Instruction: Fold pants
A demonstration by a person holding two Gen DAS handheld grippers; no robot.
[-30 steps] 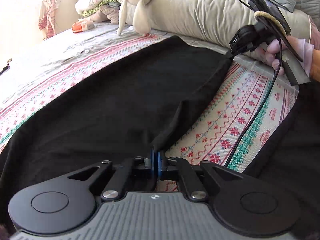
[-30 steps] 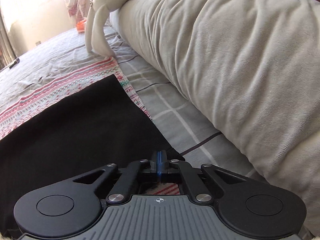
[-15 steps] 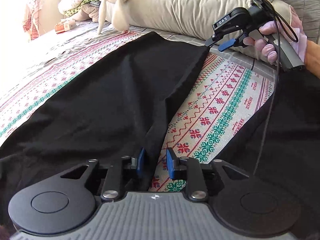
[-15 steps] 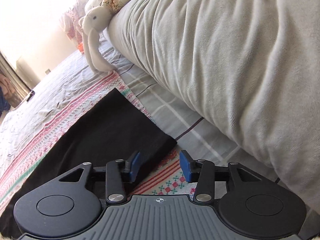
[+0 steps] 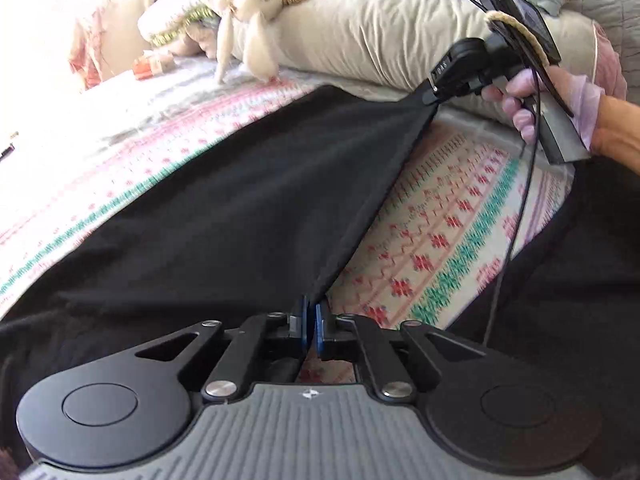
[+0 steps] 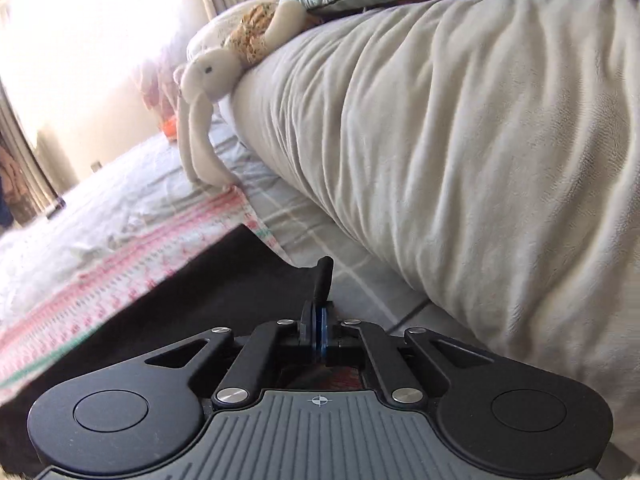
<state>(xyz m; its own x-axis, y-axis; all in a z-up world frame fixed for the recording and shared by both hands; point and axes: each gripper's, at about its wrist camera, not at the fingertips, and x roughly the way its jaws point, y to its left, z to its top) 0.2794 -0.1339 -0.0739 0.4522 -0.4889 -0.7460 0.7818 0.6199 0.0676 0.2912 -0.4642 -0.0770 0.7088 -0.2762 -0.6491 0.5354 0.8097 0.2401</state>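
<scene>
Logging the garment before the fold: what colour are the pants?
Plain black pants, no pattern visible; clearest in the left wrist view.

Left gripper (image 5: 310,326): black linkage arms joined by silver screws, blue pads, grey ribbed housing. Right gripper (image 5: 430,95): white lettering seen on black body, black cable trailed behind; pale glove worn on hand (image 5: 532,96).

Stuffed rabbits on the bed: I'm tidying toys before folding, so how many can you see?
1. The stuffed rabbit lies at the far side of the bed, draped over the end of the long beige pillow, ears hanging to the bedspread. Others may be hidden behind the pillows.
</scene>
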